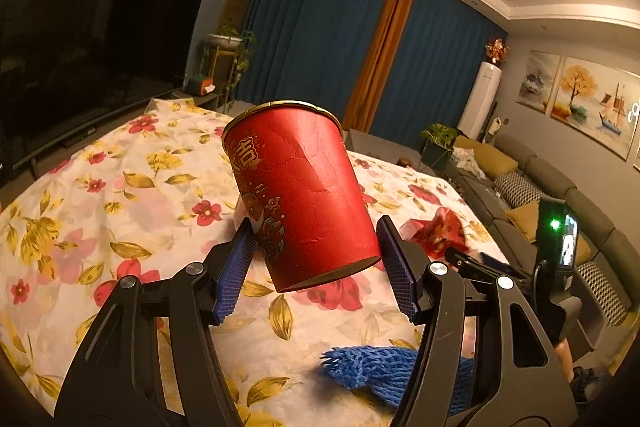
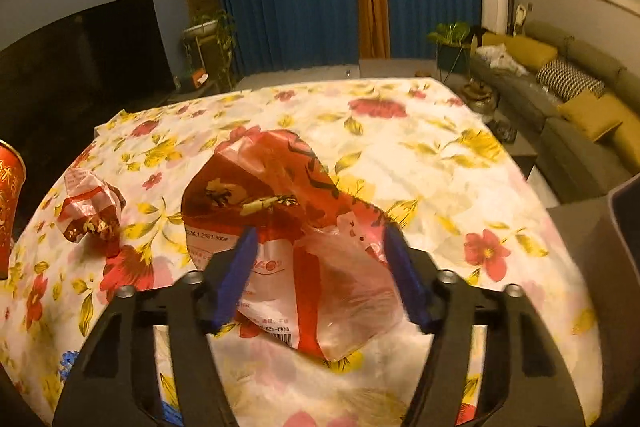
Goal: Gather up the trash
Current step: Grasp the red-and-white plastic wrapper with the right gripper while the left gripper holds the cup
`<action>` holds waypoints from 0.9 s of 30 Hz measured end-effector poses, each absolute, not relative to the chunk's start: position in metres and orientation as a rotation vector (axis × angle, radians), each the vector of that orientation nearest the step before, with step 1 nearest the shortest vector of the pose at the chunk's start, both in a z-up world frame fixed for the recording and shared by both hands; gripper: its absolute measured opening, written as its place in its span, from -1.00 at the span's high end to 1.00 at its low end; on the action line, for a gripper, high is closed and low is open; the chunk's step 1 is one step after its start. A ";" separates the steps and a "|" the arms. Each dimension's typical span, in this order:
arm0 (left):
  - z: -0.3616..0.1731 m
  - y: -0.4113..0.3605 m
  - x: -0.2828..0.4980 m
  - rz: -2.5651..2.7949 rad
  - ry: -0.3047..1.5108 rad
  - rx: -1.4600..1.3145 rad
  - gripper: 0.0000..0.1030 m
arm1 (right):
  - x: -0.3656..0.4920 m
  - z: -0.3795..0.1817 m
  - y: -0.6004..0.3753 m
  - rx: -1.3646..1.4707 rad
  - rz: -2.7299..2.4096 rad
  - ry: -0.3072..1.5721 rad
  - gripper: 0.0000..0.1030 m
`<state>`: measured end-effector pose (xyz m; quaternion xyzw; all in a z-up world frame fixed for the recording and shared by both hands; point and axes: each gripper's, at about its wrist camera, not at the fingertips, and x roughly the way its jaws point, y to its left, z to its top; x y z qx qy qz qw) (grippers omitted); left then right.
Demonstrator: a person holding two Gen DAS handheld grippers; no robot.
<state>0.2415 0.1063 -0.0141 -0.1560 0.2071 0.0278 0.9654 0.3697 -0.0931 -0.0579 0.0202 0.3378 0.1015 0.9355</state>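
Observation:
A red paper cup [image 1: 304, 195] with gold print hangs tilted above the floral tablecloth [image 1: 120, 187]. My left gripper [image 1: 316, 227] is shut on it, a blue pad pressing each side of its lower half. The same cup [image 2: 8, 203] shows at the left edge of the right wrist view. A red and clear plastic bag [image 2: 280, 211] lies crumpled on the tablecloth [image 2: 440, 155]. My right gripper [image 2: 320, 233] stands over it with the bag between its blue pads, which do not visibly squeeze it. The bag [image 1: 440, 231] also shows beyond the cup.
A crumpled red-and-white wrapper [image 2: 90, 211] lies left of the bag. A blue foam net [image 1: 380, 371] lies near the table's front edge. A dark television [image 1: 80, 47] stands to the left and a sofa [image 2: 580, 115] to the right.

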 end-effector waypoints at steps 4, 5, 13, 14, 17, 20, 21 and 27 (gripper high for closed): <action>-0.017 0.104 0.243 0.051 0.435 -0.315 -0.18 | 0.368 -0.059 -0.093 0.047 0.238 0.695 0.26; -0.018 0.103 0.243 0.048 0.440 -0.314 -0.18 | 0.366 -0.059 -0.092 0.045 0.246 0.693 0.37; -0.021 0.094 0.245 0.037 0.445 -0.285 -0.18 | 0.350 -0.051 -0.093 0.021 0.262 0.643 0.94; -0.021 0.094 0.245 0.034 0.444 -0.282 -0.18 | 0.348 -0.049 -0.094 0.019 0.258 0.634 0.94; -0.023 0.094 0.246 0.032 0.446 -0.278 -0.18 | 0.343 -0.042 -0.100 0.040 0.258 0.608 0.94; -0.024 0.095 0.247 0.029 0.449 -0.282 -0.18 | 0.338 -0.032 -0.105 0.059 0.257 0.578 0.94; -0.024 0.094 0.247 0.028 0.450 -0.283 -0.18 | 0.337 -0.029 -0.105 0.062 0.257 0.571 0.95; -0.026 0.091 0.248 0.023 0.447 -0.265 -0.18 | 0.324 -0.015 -0.109 0.066 0.250 0.520 0.95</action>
